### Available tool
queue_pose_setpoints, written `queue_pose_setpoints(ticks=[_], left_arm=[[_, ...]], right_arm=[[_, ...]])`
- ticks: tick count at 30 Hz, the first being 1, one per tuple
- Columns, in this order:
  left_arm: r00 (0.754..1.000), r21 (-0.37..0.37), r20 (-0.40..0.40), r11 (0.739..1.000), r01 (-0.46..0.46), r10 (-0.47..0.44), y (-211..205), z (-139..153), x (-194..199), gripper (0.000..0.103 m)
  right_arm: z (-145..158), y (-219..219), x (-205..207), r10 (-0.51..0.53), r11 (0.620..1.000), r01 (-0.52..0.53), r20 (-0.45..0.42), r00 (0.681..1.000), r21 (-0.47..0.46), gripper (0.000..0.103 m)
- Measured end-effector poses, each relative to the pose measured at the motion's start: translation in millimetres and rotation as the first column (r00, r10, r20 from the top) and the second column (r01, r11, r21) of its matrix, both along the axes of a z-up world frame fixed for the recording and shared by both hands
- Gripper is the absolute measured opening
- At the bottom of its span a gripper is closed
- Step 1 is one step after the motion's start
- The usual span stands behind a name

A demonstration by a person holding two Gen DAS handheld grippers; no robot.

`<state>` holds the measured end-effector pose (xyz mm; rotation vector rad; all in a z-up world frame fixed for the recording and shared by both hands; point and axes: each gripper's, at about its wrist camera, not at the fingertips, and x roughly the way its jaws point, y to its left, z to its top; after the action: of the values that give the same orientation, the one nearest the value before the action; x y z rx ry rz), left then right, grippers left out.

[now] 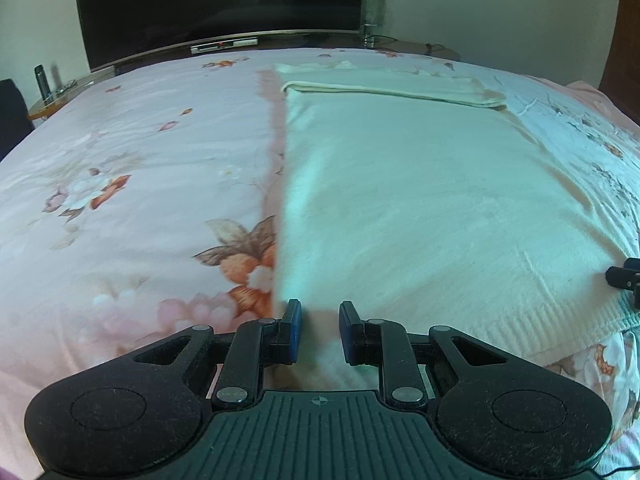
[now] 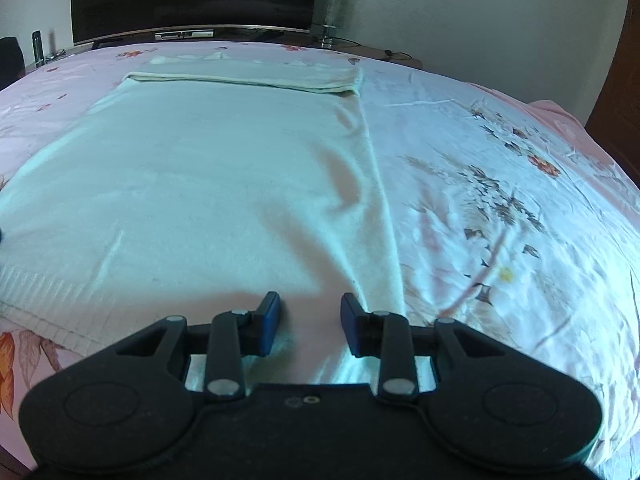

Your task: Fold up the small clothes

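A pale cream garment lies flat on the floral bedsheet, with a fold across its far end and a ribbed hem nearest me. My left gripper is open over the garment's near left corner, fabric showing between the fingers. In the right wrist view the same garment fills the left and middle. My right gripper is open over the garment's near right corner. The right gripper's tips also show at the left view's right edge.
The bedsheet extends right with grey and red flowers. A dark TV stands beyond the bed's far edge, with a glass cylinder beside it. A small side table with a bottle is at far left.
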<state>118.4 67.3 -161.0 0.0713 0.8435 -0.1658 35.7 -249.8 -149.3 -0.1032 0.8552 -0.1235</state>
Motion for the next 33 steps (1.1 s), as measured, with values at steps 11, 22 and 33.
queue_pose_setpoints(ticks=[11, 22, 33], left_arm=[[0.998, -0.119, -0.011, 0.991, -0.059, 0.058, 27.8, 13.1, -14.8, 0.103], [0.993, -0.239, -0.120, 0.971, -0.019, -0.010, 22.7, -10.3, -11.4, 0.067], [0.991, -0.310, -0.096, 0.949, 0.057, -0.091, 3.2, 9.3, 9.8, 0.010]], right_arm=[[23.5, -6.9, -17.4, -0.051, 0.996, 0.048, 0.046, 0.998, 0.081, 0.067], [4.6, -36.3, -31.9, -0.152, 0.963, 0.157, -0.040, 0.988, 0.220, 0.057], [10.8, -44.0, -28.1, -0.110, 0.935, 0.118, -0.042, 0.993, 0.336, 0.010]])
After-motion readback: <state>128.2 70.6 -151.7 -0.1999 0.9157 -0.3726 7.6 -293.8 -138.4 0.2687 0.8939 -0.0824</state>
